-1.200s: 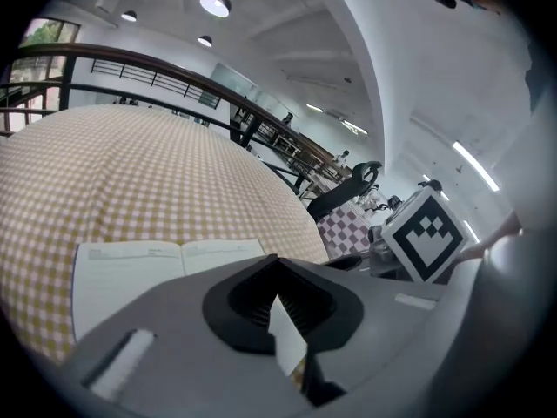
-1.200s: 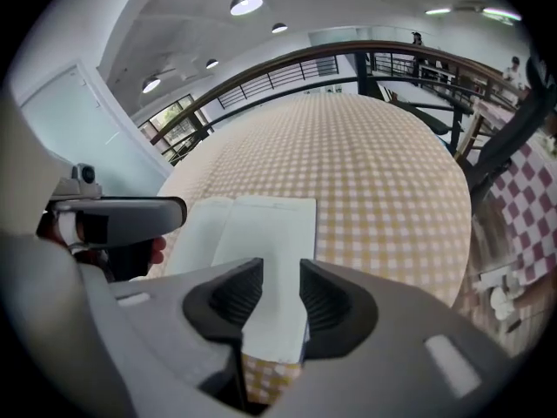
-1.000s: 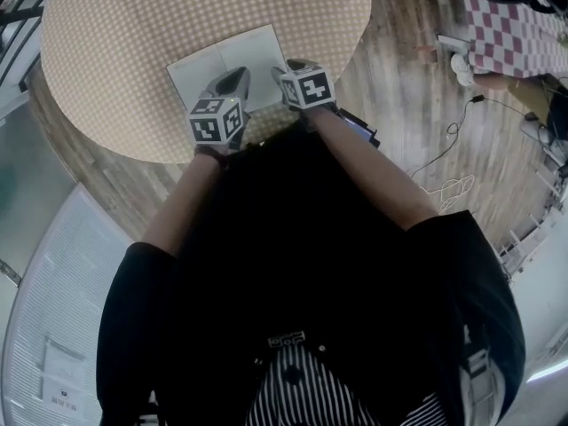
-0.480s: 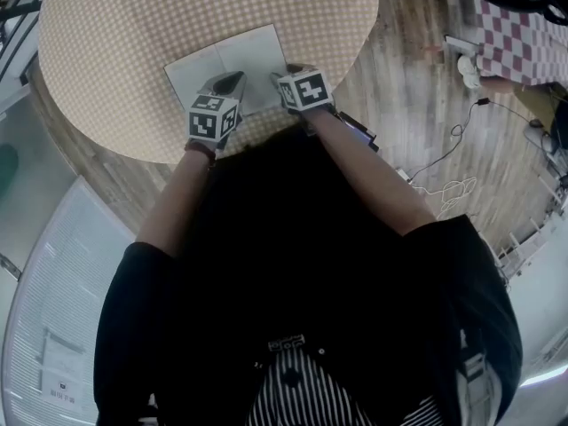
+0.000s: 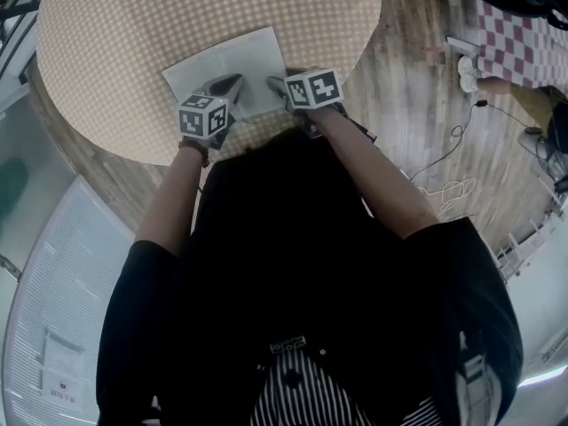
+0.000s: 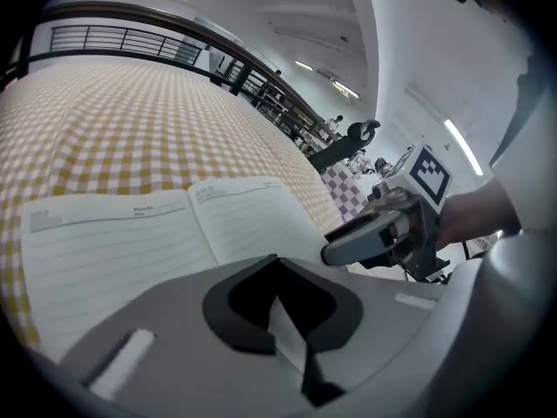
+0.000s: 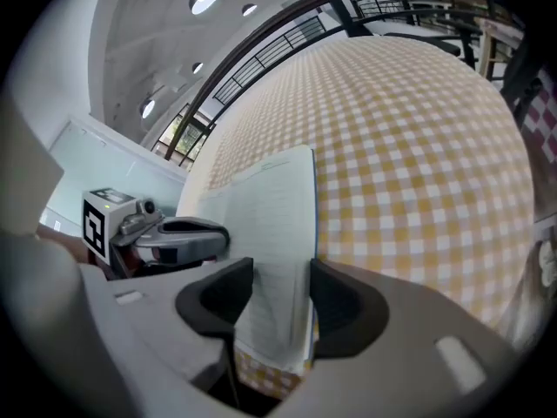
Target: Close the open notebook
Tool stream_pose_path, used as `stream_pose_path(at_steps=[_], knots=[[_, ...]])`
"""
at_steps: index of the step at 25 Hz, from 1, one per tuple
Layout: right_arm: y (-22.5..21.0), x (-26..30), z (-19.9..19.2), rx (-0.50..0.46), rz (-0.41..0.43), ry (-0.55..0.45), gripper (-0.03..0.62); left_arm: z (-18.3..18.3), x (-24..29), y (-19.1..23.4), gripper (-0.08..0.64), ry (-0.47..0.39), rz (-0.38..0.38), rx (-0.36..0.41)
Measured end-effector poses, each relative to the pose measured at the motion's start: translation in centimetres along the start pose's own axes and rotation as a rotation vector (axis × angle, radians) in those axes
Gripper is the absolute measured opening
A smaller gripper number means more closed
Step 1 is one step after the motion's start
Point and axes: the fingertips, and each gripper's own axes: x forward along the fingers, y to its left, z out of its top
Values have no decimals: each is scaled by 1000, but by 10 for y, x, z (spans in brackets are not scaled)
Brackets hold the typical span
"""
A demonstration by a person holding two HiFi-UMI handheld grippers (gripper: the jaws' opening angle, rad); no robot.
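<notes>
An open notebook with lined pages lies flat on the round table, which has a yellow checked cloth. My left gripper rests over the near edge of the left page. Its jaws meet at the tips, and I cannot see whether a sheet is pinched. My right gripper is at the near right corner. Its jaws have just been opening and stand wide, with the edge of the right-hand pages between them and not squeezed. Each gripper shows in the other's view: the right gripper and the left gripper.
The table's near rim is just below my hands. Wooden floor lies to the right, with loose cables and a red checked cloth. A pale ribbed panel is at the lower left.
My left gripper has come down closer to the left page. The right gripper's cube shifted slightly right. The notebook has not moved and stays open.
</notes>
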Motion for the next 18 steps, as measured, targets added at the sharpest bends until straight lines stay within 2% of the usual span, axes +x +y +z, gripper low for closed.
stream_pose_path(at_steps=[4, 10, 14, 18], knots=[[19, -8, 1, 3, 68, -5, 193, 0, -12, 2, -11, -61, -55, -39], [70, -34, 9, -57, 174, -62, 192, 2, -40, 3, -11, -161, -73, -91], [112, -48, 18, -54, 245, -88, 192, 9, -53, -6, -11, -217, -99, -112], [164, -40, 15, -153, 282, -82, 192, 13, -75, -3, -11, -290, -120, -172]])
